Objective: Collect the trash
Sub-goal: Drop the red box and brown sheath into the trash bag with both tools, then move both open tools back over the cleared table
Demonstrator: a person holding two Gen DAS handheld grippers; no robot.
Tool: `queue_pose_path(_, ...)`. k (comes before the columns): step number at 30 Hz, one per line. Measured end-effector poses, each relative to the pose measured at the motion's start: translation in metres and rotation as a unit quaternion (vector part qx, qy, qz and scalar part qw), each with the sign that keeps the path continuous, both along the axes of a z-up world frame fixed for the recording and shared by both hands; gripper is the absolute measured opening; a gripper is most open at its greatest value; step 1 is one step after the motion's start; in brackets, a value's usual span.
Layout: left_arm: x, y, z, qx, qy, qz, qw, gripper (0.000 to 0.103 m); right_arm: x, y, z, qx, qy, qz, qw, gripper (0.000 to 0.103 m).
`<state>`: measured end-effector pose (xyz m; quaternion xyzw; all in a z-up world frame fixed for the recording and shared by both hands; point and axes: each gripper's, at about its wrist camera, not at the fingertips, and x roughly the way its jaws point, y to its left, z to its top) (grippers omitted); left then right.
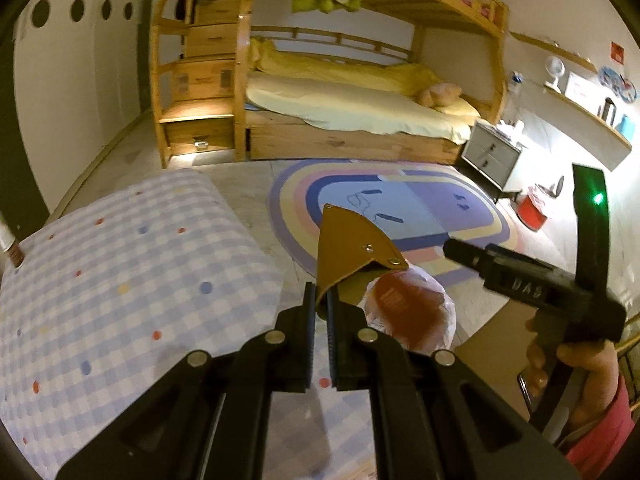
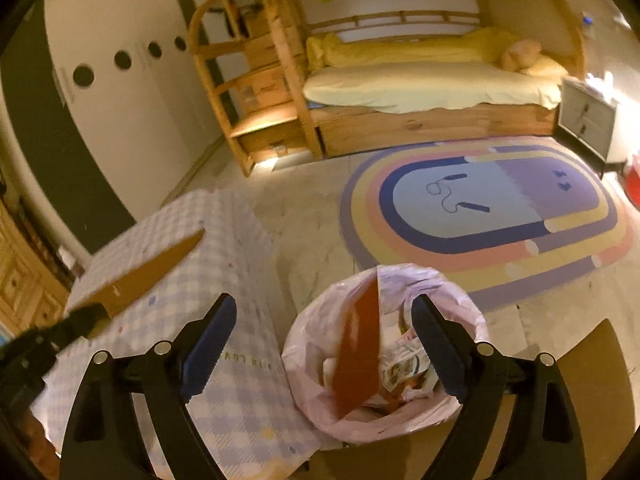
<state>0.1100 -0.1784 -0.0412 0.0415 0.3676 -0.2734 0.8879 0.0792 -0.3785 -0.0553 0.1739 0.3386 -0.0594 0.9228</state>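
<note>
bedroom floor, lined bin [image 2: 384,360] below right gripper [image 2: 324,356], jaws wide, red card [image 2: 358,344] loose between. left gripper [image 1: 320,336] clamped on brown card [image 1: 344,248], left of bin, long axis pointing away.

- Raised letters "DAS" [image 1: 527,290] read on the black plastic body of the right gripper [image 1: 536,284], seen from the left wrist view.
- Faint printed letters, upside down, roughly "WITH LOVE" [image 2: 250,360], read on the blue-and-white checked tablecloth with coloured dots [image 2: 224,392]; first word uncertain.
- White print on the red flat packet [image 2: 358,344] in the pink-lined bin too blurred to read.
</note>
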Motion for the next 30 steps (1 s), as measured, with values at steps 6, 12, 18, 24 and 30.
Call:
queue_pose_path(6,0.007,-0.039,-0.014,0.008,0.016,-0.033,0.9993,0.003,-0.015,-0.021,0.002,0.011,-0.017,-0.021,1.0,0.088)
queue_pose_path(12,0.02,-0.077,-0.026,0.011,0.043,-0.065,0.9969,0.01,-0.031,-0.047,0.012,0.027,-0.037,-0.057,0.997,0.088)
queue_pose_path(18,0.019,-0.087,-0.028,0.013,0.037,-0.074,0.9965,0.054,-0.043,-0.058,0.023,0.026,-0.048,-0.071,0.996,0.089)
queue_pose_path(24,0.0,-0.049,-0.011,0.016,0.003,-0.034,0.9993,0.062,-0.051,-0.042,0.033,0.022,-0.039,-0.05,0.998,0.089)
queue_pose_path(30,-0.024,0.015,0.024,0.003,-0.031,0.031,0.999,0.08,-0.062,-0.007,0.05,0.014,-0.036,-0.013,0.999,0.089)
